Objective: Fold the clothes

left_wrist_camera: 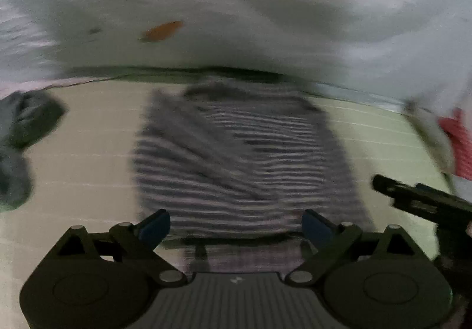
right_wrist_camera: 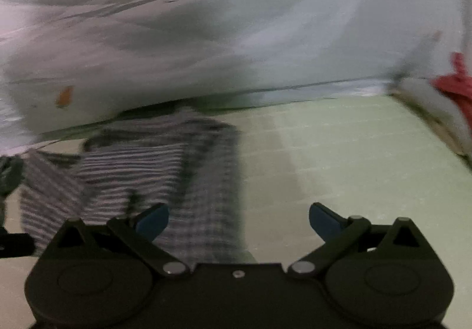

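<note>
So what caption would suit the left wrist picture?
Open left gripper above a striped shirt on a pale mat.

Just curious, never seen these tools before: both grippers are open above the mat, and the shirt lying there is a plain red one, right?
Not quite. The shirt is grey-and-white striped, not plain red, as the left wrist view shows. The rest holds: the left gripper and right gripper are both open above the mat.
</note>
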A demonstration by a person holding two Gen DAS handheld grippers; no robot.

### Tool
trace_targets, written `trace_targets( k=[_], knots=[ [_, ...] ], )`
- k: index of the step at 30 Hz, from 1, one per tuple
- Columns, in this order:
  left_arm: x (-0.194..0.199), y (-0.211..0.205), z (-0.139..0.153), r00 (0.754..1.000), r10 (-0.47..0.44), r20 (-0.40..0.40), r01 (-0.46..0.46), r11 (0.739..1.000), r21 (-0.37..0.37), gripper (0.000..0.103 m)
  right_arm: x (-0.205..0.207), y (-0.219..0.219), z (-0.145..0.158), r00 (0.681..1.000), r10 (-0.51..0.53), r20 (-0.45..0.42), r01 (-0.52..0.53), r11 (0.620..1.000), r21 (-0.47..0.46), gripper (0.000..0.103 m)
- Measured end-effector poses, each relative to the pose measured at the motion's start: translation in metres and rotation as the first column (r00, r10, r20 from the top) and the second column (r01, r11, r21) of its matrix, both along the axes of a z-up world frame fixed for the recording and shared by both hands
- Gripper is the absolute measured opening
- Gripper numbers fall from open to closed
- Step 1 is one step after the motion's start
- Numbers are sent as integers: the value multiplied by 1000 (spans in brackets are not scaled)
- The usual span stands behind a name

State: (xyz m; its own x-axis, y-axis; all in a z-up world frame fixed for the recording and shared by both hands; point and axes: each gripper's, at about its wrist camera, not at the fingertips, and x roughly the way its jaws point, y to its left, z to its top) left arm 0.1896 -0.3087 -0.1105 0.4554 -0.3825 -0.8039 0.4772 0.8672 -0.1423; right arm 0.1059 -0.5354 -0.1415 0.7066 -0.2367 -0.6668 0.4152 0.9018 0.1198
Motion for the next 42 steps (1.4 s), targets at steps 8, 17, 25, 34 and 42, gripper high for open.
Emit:
trace_targets(
  k=[8, 17, 25, 34, 42],
  knots=[
    [25, 32, -22, 991, 118, -58, -115, 992, 50, 96, 57, 55, -8, 975, 222, 9, -222, 971, 85, 67],
    [6, 56, 11, 989, 145, 20, -145, 989, 10, 96, 36, 81, -13, 978, 206, -16, -202, 971, 131, 3],
    [-57, 80, 51, 987, 124, 99, -118, 991, -58, 96, -53, 118, 33, 987, 146, 68, -153, 983, 107, 3],
    [-118, 91, 59, 993, 59, 105, -52, 996, -70, 97, -128, 147, 41, 997, 55, 50, -61, 990, 126, 3],
    [-161, 103, 39, 999, 9, 46, -8, 1000, -18, 97, -185, 165, 31, 999, -49, -3, 49, 983, 177, 3]
  ],
)
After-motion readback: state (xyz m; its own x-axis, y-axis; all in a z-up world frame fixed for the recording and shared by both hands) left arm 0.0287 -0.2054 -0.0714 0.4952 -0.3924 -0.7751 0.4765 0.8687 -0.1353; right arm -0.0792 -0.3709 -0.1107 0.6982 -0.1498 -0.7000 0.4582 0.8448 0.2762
